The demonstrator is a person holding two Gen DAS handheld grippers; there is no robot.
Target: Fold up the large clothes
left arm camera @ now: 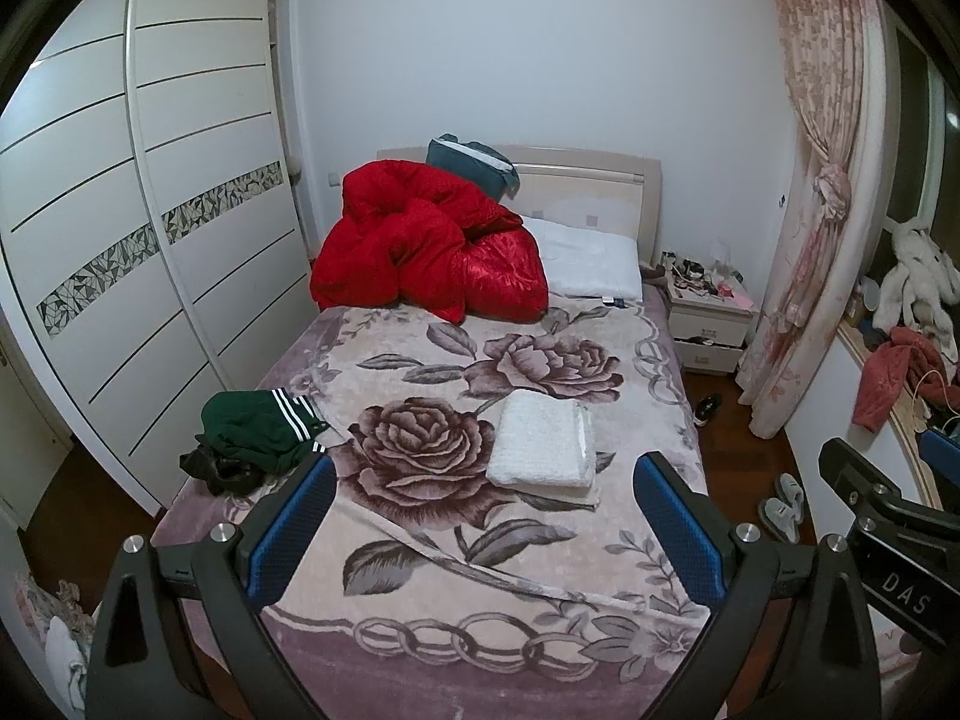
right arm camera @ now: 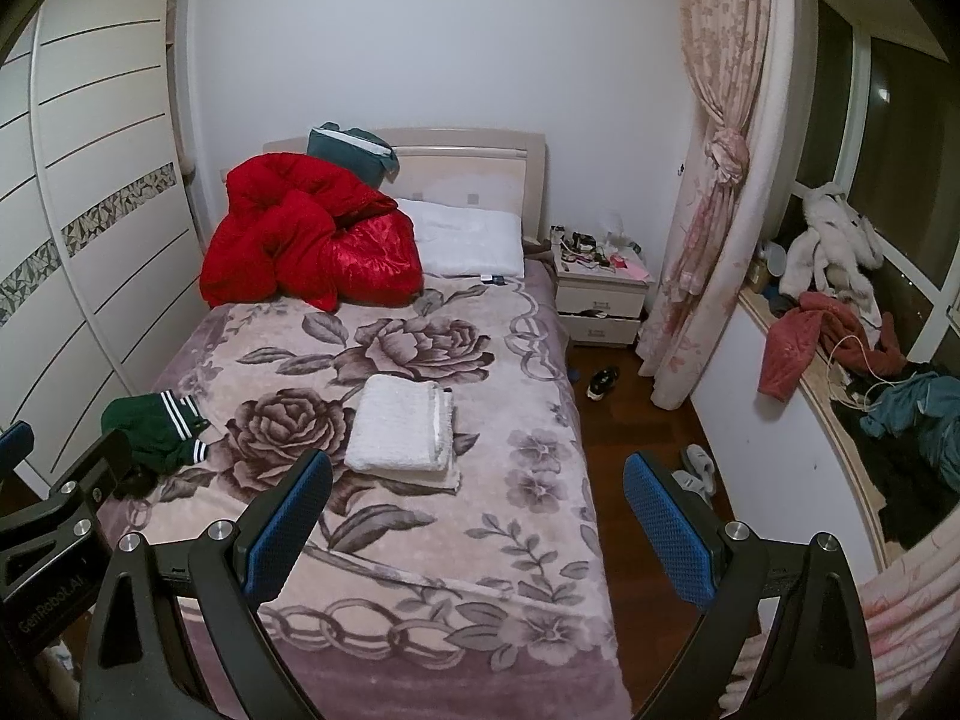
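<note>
Both my hand-held grippers hang open and empty over the foot of the bed.

The bed (left arm camera: 540,594) carries a rose-patterned blanket; a red quilt (left arm camera: 420,252) is heaped at its head-left corner. A folded white garment (left arm camera: 543,441) lies near the middle, a crumpled green garment (left arm camera: 252,429) at the left edge. My left hand-held gripper (left arm camera: 486,480) and right hand-held gripper (right arm camera: 477,477) touch neither.

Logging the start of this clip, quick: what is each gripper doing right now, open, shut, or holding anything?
Left gripper: open, holding nothing, above the bed.
Right gripper: open, holding nothing, above the bed's right edge.
</note>
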